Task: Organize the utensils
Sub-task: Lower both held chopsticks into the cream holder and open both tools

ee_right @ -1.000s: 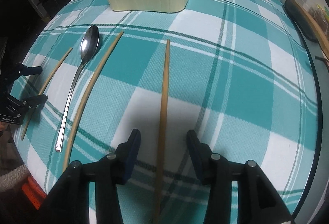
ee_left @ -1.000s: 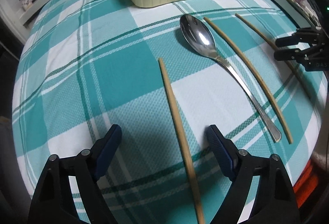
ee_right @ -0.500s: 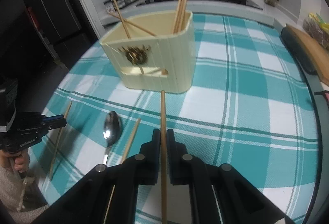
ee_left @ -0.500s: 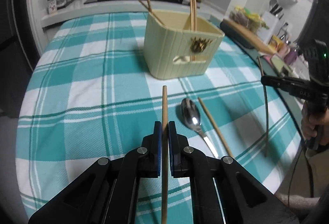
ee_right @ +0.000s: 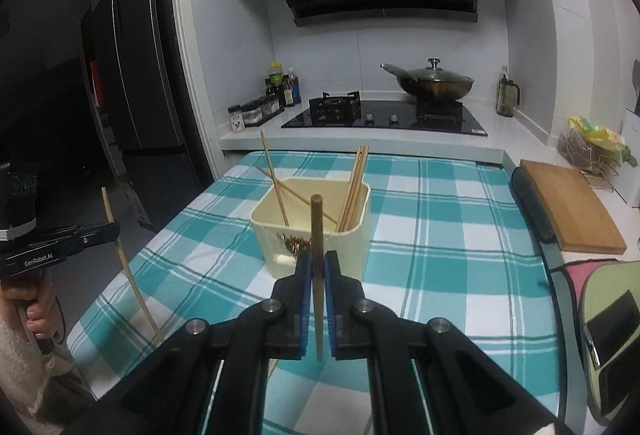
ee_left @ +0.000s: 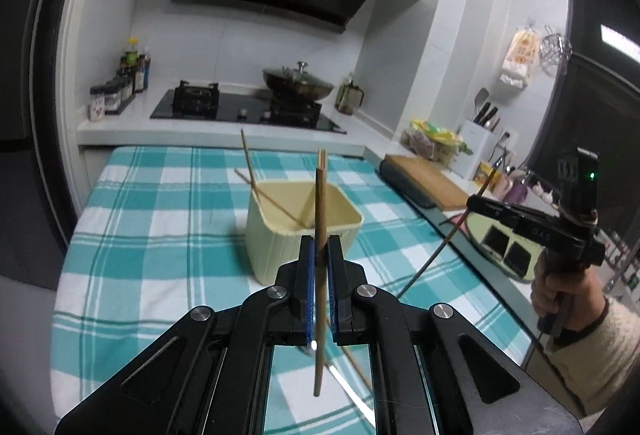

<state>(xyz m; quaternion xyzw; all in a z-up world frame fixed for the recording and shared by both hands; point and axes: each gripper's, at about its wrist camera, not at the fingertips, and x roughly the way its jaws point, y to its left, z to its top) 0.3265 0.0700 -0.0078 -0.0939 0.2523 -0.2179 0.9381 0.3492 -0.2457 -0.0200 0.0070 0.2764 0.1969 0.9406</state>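
My left gripper point(ee_left: 319, 249) is shut on a wooden chopstick point(ee_left: 319, 203), held upright above the table. My right gripper point(ee_right: 316, 263) is shut on another wooden chopstick point(ee_right: 317, 223), also upright. The cream utensil holder point(ee_left: 280, 239) stands ahead on the teal checked cloth, with several chopsticks in it; it also shows in the right wrist view point(ee_right: 356, 239). The right gripper with its chopstick point(ee_left: 452, 235) shows at the right of the left wrist view. The left gripper with its chopstick point(ee_right: 128, 267) shows at the left of the right wrist view. A chopstick on the table point(ee_left: 356, 367) shows below my left gripper. The spoon is hidden.
A wooden cutting board point(ee_right: 568, 207) lies at the table's right edge. A phone point(ee_right: 608, 323) lies on a green pad at the right. Behind the table are a stove point(ee_right: 384, 115) with a lidded wok point(ee_right: 428, 79), spice jars and a dark fridge at the left.
Both grippers have lifted their chopsticks higher off the table and tilted them upright. The view has risen from the tabletop to the kitchen wall and the holder.
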